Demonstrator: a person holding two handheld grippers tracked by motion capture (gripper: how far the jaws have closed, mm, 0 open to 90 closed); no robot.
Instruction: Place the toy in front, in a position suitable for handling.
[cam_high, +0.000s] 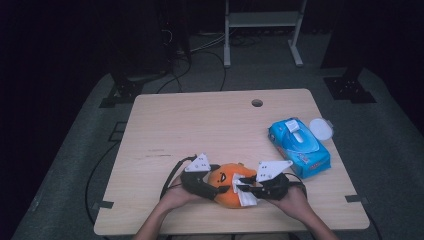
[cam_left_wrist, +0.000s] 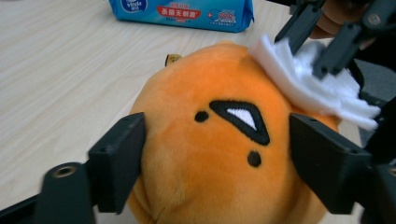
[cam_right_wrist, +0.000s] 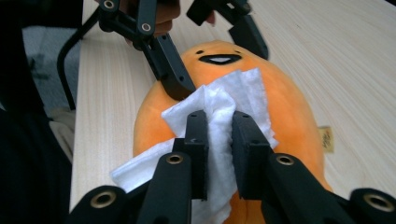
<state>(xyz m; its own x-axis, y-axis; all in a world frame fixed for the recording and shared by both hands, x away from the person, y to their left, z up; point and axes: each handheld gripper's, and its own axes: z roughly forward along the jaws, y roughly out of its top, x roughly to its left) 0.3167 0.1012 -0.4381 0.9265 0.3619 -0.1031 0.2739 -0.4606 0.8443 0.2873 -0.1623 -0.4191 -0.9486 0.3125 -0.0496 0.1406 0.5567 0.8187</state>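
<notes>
I see the orange plush toy (cam_high: 229, 185) lying on the wooden table (cam_high: 210, 125) at its near edge, between my two hands. My left gripper (cam_left_wrist: 215, 163) has its jaws spread around the toy's head — one jaw against each side of the stitched face, touching the plush. In the high view the same gripper (cam_high: 212, 186) sits at the toy's left side, with my left hand (cam_high: 176, 196) behind it.

My right gripper (cam_right_wrist: 218, 140) has its jaws pressed together on a white wipe (cam_right_wrist: 219, 107), which is bunched between them and draped over the toy's (cam_right_wrist: 280, 107) body. From the left gripper view, the wipe (cam_left_wrist: 308, 84) rests on the top right of the toy (cam_left_wrist: 215, 154), pinched by the other tongs. My right hand (cam_high: 292, 197) holds that gripper (cam_high: 246, 187) at the toy's right side.

Farther back on the right lies a blue pack of wipes (cam_high: 299, 146), its round lid (cam_high: 321, 128) flipped open — well apart from the toy.
</notes>
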